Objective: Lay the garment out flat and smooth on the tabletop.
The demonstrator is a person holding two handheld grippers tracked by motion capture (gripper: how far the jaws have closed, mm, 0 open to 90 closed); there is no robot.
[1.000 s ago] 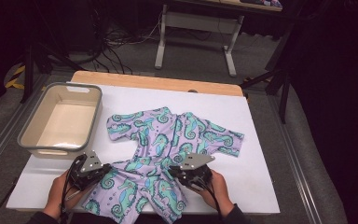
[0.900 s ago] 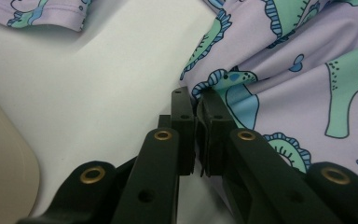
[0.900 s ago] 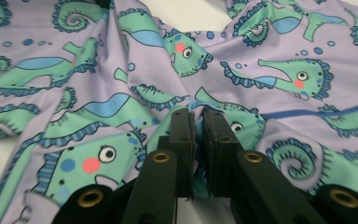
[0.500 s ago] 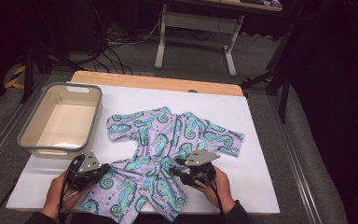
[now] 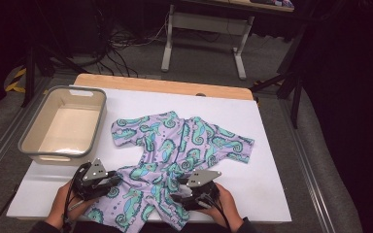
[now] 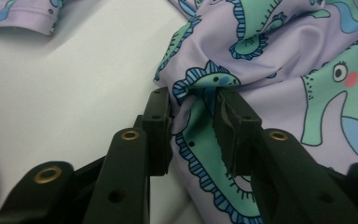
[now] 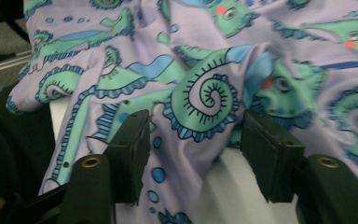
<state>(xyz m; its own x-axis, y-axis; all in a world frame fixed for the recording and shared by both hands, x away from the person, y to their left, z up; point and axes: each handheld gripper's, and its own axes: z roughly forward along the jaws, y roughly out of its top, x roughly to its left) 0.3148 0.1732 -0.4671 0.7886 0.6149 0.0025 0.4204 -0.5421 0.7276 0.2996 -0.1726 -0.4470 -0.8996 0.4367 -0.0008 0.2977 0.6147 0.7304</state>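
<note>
A lilac garment (image 5: 175, 145) printed with teal seahorses lies spread on the white table cover, its lower part bunched between my two grippers. My left gripper (image 5: 112, 180) is at the garment's lower left edge. Its jaws have just been opening, and a loose fold of fabric (image 6: 200, 121) stands between them (image 6: 193, 100) without being squeezed. My right gripper (image 5: 180, 188) sits over the lower right part. Its jaws have also just been opening and now stand wide (image 7: 196, 122), with a hump of cloth (image 7: 205, 102) lying slack between them.
An empty beige bin with a grey rim (image 5: 29, 141) stands at the table's left. Bare white cover (image 5: 272, 145) stretches to the right of the garment. A wooden table edge (image 5: 165, 85) runs along the back, with desk legs and cables on the floor beyond.
The right hand has shifted slightly toward the near edge of the table. The left hand has stayed where it was.
</note>
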